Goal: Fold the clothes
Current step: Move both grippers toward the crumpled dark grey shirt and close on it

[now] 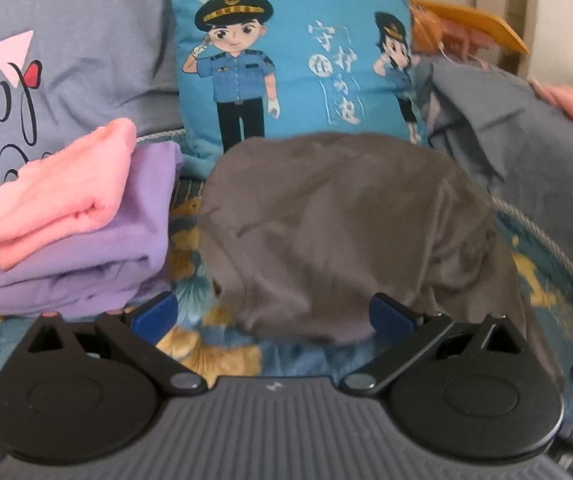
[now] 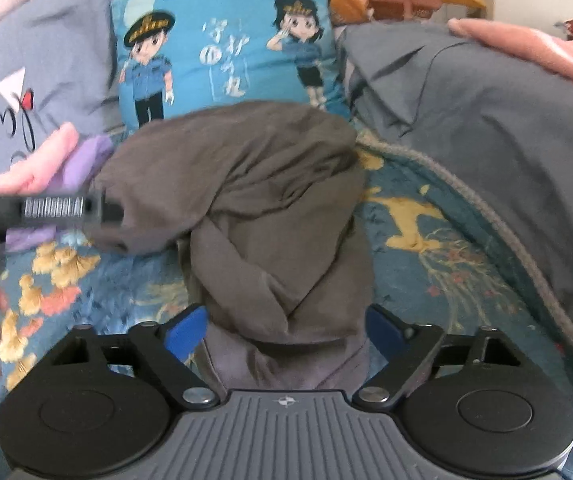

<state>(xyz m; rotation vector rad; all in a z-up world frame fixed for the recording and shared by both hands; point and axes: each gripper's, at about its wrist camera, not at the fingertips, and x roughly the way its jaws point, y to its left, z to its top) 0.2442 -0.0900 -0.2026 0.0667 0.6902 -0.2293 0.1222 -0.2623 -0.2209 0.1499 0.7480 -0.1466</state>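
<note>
Resting on the floral bedspread (image 2: 426,240), the grey garment (image 2: 270,208) lies between both spread-jawed grippers (image 1: 273,314) (image 2: 286,328), apparently ungripped.

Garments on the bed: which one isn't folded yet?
The grey-brown garment, lying bunched and twisted between both open grippers. The pink garment and purple garment sit folded in a stack beside it.

Looks like somebody's bedroom at home: cartoon cushion (image 1: 286,60) and pillow (image 1: 66,40) sitting on a floral bedspread (image 2: 426,240).
</note>
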